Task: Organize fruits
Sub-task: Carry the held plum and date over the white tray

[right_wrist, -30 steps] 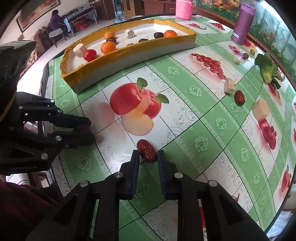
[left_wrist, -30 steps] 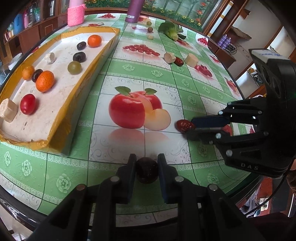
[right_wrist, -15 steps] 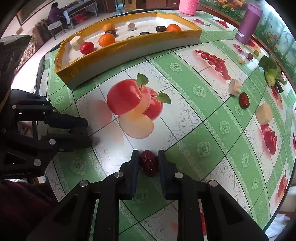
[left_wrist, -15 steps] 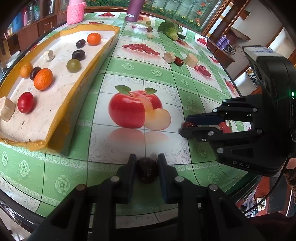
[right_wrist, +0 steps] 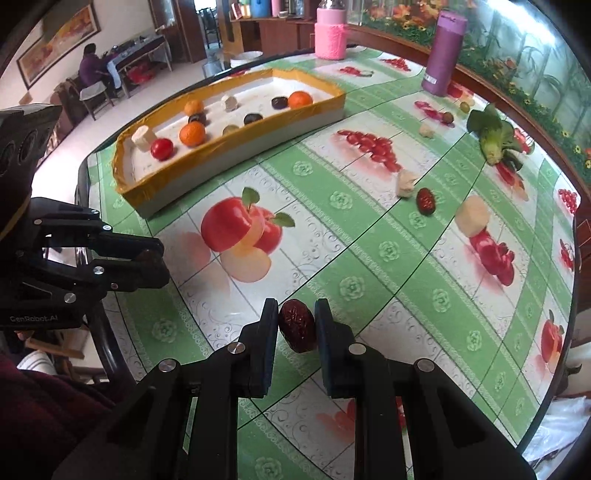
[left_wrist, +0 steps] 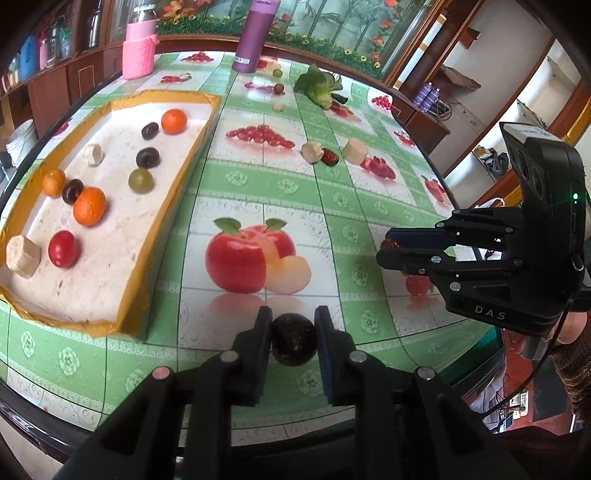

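My left gripper [left_wrist: 293,338] is shut on a dark plum [left_wrist: 294,344] and holds it above the table's near edge. My right gripper [right_wrist: 295,328] is shut on a red date [right_wrist: 297,329], lifted off the cloth; it also shows in the left wrist view [left_wrist: 388,248] with the date's tip [left_wrist: 388,243] between its fingers. The left gripper shows in the right wrist view [right_wrist: 157,260]. The yellow-rimmed tray [left_wrist: 170,206] at the left holds oranges, plums, a green grape, a red tomato and pale chunks. Another date [right_wrist: 425,201] lies on the cloth.
Pale chunks [right_wrist: 471,220] [right_wrist: 405,182] lie near the loose date. A leafy green vegetable [right_wrist: 493,142], a purple bottle [right_wrist: 443,53] and a pink-sleeved jar [right_wrist: 330,35] stand at the far side, with grapes [right_wrist: 447,117] nearby. A person sits at a far table [right_wrist: 90,68].
My right gripper closed on the red date and lifted it off the cloth. My left gripper kept the plum and rose a little; the tray now looks farther off.
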`<state>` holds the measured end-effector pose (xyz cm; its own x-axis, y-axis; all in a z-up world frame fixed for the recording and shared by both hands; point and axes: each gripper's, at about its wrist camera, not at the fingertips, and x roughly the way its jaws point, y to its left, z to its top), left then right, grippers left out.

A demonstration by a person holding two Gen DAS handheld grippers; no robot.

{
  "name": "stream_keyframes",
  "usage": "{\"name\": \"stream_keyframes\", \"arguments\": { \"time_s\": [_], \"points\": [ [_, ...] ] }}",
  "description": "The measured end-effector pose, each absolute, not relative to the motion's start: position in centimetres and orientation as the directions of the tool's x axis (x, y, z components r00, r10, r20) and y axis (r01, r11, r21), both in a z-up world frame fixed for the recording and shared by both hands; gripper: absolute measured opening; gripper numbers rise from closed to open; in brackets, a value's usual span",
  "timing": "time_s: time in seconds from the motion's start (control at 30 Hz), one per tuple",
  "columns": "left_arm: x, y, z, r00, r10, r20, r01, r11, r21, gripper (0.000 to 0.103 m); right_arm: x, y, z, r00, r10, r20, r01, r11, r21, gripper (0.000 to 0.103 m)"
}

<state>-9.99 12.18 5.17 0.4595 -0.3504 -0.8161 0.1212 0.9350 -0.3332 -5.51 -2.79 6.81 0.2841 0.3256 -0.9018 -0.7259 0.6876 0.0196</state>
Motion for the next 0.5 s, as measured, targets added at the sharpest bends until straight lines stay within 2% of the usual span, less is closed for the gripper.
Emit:
{"name": "stream_keyframes", "arguments": {
  "time_s": [0.23, 0.5],
  "points": [
    [-9.7, 13.0, 6.1, 0.474, -0.359, -0.804, 0.112, 0.930, -0.349, 0.026, -4.7, -1.5, 7.2, 0.289, 0.333, -0.898, -0.731, 0.682, 0.018, 0.019],
    [-9.9, 16.8, 6.9, 0.520, -0.291, -0.803, 0.040, 0.948, -0.317, 0.026, -3.3, 2.5, 8.0, 0.294, 0.342, -0.892, -0.768, 0.640, -0.008, 0.019]
  ]
}}
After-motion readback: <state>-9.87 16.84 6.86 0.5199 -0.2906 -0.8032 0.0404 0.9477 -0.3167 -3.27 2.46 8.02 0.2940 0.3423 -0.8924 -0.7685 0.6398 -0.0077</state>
